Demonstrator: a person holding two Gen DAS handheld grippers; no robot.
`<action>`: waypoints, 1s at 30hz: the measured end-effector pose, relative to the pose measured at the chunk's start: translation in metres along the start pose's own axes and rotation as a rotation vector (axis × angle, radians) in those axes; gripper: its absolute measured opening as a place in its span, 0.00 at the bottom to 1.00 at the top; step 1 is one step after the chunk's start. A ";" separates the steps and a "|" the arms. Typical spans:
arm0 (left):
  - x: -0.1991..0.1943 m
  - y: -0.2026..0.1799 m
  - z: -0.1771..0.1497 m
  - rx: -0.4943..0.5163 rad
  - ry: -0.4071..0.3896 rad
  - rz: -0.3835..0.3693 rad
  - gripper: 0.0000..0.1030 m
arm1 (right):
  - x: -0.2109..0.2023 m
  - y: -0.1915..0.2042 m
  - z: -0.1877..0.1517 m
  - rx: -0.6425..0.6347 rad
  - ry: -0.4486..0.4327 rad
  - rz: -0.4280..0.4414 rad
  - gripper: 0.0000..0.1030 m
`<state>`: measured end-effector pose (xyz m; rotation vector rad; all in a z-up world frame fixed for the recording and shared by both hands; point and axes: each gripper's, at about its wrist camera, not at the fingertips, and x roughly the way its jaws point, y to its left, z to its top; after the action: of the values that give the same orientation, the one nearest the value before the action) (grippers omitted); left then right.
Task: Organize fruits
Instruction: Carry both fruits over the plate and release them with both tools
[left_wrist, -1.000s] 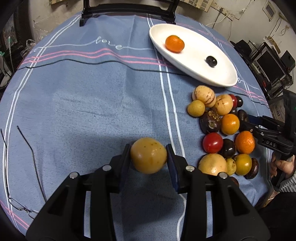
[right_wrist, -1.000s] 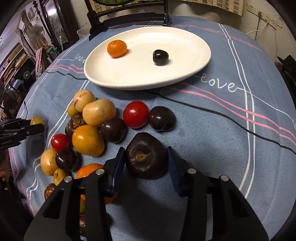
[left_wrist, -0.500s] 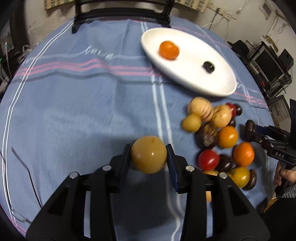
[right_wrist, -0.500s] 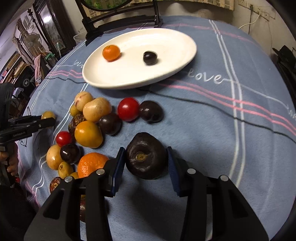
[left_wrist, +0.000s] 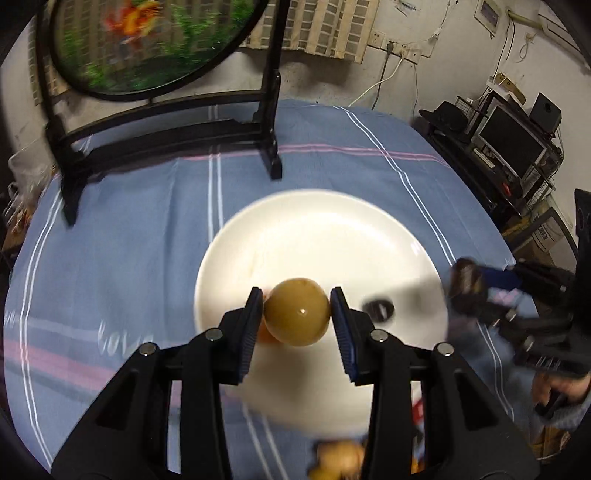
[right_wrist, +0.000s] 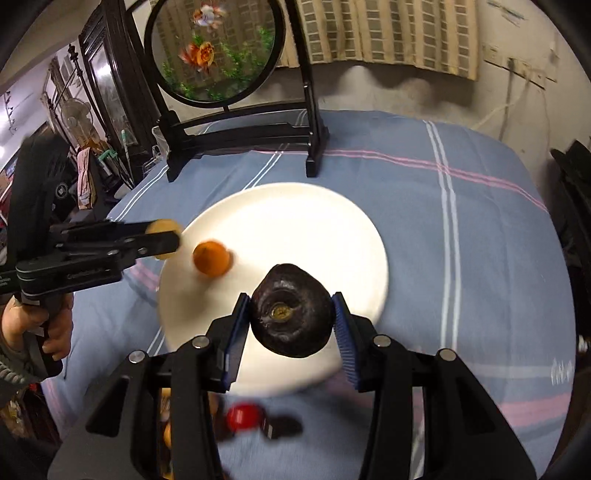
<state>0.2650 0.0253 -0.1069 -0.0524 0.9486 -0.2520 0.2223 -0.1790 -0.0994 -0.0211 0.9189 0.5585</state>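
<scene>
My left gripper (left_wrist: 297, 319) is shut on a round yellow fruit (left_wrist: 296, 312) and holds it above the near part of the white oval plate (left_wrist: 325, 229). My right gripper (right_wrist: 291, 325) is shut on a dark purple wrinkled fruit (right_wrist: 291, 319) over the plate's (right_wrist: 295, 221) near edge. An orange tangerine (right_wrist: 211, 257) lies on the plate's left side. A small dark fruit (left_wrist: 378, 309) lies on the plate beside my left fingers. In the right wrist view my left gripper (right_wrist: 164, 238) reaches in from the left with the yellow fruit (right_wrist: 165, 226). The right gripper (left_wrist: 467, 282) shows blurred at the right of the left wrist view.
A black wooden stand (right_wrist: 240, 133) with a round goldfish panel rises at the table's far edge, behind the plate. Loose fruits lie near me: a red one (right_wrist: 242, 416) and a dark one (right_wrist: 282, 426), and yellow ones (left_wrist: 338, 459). The blue striped tablecloth (right_wrist: 461, 258) covers the table.
Both grippers have risen and moved forward from the fruit pile to over the plate, each still holding its fruit. The plate now fills the middle of both views.
</scene>
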 end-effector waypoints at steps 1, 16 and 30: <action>0.010 0.000 0.008 0.003 0.004 0.000 0.37 | 0.016 -0.003 0.009 0.000 0.013 0.007 0.43; 0.043 0.027 0.002 -0.084 0.044 -0.011 0.44 | 0.073 -0.015 0.035 0.006 0.041 -0.016 0.64; -0.047 0.028 -0.116 -0.148 0.106 0.048 0.64 | -0.055 -0.005 -0.046 0.172 -0.056 -0.007 0.77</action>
<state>0.1508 0.0707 -0.1413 -0.1532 1.0720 -0.1405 0.1645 -0.2194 -0.0871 0.1462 0.9092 0.4701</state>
